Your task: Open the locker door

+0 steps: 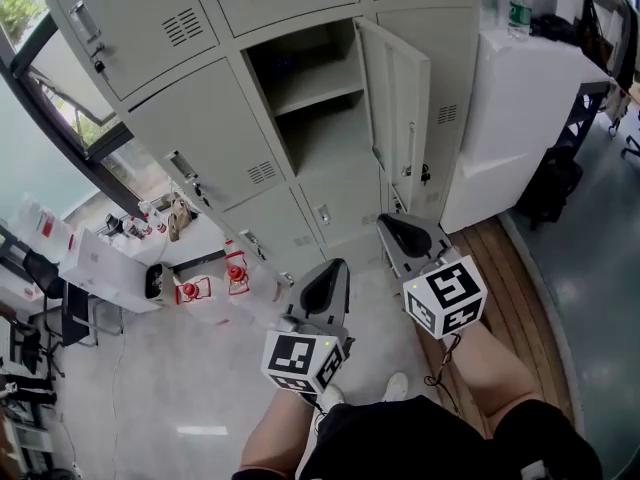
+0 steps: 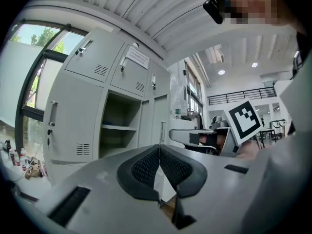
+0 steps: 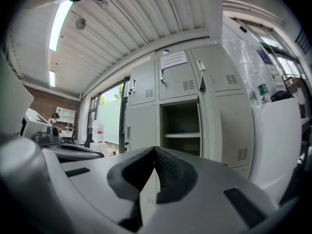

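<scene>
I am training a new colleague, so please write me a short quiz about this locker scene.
1. True or false: the locker door stands open.
2. The left gripper and the right gripper are: A both open; B both shut and empty; C shut on the door handle.
3. Fill in: behind that door, one ____ divides the compartment.
Key: 1 true; 2 B; 3 shelf.

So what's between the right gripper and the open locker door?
Nothing. In the right gripper view, the shut right gripper faces the open locker door across bare air.
</scene>
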Demonstrator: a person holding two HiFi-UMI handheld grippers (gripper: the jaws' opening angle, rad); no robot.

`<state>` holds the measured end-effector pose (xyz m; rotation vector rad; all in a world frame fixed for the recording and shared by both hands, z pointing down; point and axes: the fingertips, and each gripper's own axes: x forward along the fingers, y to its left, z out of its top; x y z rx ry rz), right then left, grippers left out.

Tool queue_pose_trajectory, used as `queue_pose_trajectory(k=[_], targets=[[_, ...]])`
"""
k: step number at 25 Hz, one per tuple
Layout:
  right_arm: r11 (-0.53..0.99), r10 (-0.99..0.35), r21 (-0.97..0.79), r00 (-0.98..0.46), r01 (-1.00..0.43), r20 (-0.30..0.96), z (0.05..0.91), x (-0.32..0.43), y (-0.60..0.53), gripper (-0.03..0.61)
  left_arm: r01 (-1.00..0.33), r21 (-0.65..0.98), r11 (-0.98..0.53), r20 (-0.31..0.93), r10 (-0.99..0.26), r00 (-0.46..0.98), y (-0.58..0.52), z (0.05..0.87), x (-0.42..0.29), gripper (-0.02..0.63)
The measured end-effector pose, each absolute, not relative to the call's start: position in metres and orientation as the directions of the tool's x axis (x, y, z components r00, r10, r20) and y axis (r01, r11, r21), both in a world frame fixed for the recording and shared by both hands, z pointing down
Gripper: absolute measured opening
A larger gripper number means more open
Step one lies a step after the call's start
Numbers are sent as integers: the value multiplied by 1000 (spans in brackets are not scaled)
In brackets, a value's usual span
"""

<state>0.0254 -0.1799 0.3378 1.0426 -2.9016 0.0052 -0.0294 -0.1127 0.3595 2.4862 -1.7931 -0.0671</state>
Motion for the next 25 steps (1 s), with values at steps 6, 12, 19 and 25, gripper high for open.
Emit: queue_pose_trajectory(k=[6, 12, 19, 25], targets=[[787, -616, -13, -786, -617, 62, 342, -12, -162, 54, -955, 89, -282, 8, -959, 284, -93, 360, -68, 17], [774, -628, -28, -773, -633, 93, 352, -46, -140, 54, -950, 104, -293, 21, -955, 297, -76, 365, -106, 17], [744, -659, -19, -739, -668, 138, 371, -62, -113, 54, -937, 135, -323, 21, -944, 329, -57, 378, -129, 17], [718, -686, -4, -709, -696, 160, 378, -62, -89, 54, -926, 146, -348, 8, -935, 353, -38, 384, -134, 17]])
